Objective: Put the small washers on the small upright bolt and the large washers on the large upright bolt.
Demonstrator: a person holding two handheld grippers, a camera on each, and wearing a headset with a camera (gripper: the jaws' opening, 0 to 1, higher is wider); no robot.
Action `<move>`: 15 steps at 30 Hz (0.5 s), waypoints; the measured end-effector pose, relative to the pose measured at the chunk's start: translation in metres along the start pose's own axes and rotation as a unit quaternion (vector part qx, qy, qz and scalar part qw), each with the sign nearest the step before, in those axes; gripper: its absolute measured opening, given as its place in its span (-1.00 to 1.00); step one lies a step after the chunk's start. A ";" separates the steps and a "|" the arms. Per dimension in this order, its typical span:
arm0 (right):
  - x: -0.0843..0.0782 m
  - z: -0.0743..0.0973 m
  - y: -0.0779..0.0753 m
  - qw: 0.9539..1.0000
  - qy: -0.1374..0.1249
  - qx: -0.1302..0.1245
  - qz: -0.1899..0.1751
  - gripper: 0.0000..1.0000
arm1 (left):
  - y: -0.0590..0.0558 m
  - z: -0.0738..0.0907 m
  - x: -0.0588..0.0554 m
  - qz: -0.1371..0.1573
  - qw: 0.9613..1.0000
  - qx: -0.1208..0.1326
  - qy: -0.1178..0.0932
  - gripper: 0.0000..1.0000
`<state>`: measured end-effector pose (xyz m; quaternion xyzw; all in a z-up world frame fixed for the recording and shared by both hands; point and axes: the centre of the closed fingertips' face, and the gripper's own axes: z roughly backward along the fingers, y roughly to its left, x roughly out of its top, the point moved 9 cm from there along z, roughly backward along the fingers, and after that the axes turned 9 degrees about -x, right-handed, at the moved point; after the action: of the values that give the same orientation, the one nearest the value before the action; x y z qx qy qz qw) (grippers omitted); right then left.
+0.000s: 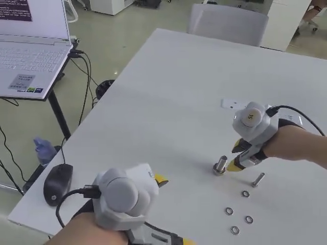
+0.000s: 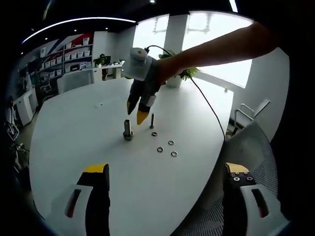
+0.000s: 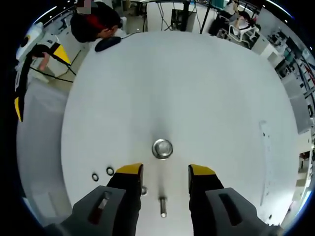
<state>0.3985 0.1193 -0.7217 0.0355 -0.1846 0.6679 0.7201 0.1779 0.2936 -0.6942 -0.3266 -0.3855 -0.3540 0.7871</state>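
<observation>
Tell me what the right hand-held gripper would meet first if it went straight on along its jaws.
Probably the large upright bolt, centred just ahead of the right hand-held gripper, whose jaws stand open. Depth is unclear: the tips might touch the white table beside it first.

obstacles: large bolt (image 1: 220, 166), small bolt (image 1: 258, 179), washers (image 1: 229, 211) clustered by right gripper (image 1: 236, 156) | free: table (image 1: 168, 102) open leftward

Probably an open office, laptop (image 1: 30, 58), long white table (image 1: 179, 97), chair (image 1: 227, 23), distant shelving (image 2: 54, 64)
</observation>
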 end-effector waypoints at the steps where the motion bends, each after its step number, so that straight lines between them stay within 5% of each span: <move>1: -0.003 0.003 0.001 1.000 0.000 -0.001 0.000 -0.23 | 0.001 -0.001 0.000 -0.003 1.000 -0.001 0.001 0.95; 4: -0.009 0.010 0.002 1.000 -0.001 -0.004 0.001 -0.23 | 0.002 -0.002 -0.002 -0.009 1.000 0.000 0.016 0.99; 10: -0.022 0.017 0.004 1.000 -0.004 -0.005 0.003 -0.23 | 0.001 -0.001 0.000 0.001 1.000 -0.004 0.008 0.99; 15: -0.033 0.023 0.007 1.000 -0.001 -0.003 0.013 -0.23 | 0.001 -0.001 -0.003 0.006 1.000 0.003 0.020 0.99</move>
<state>0.3854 0.0822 -0.7123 0.0320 -0.1876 0.6765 0.7114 0.1773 0.2946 -0.6974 -0.3194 -0.3693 -0.3548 0.7973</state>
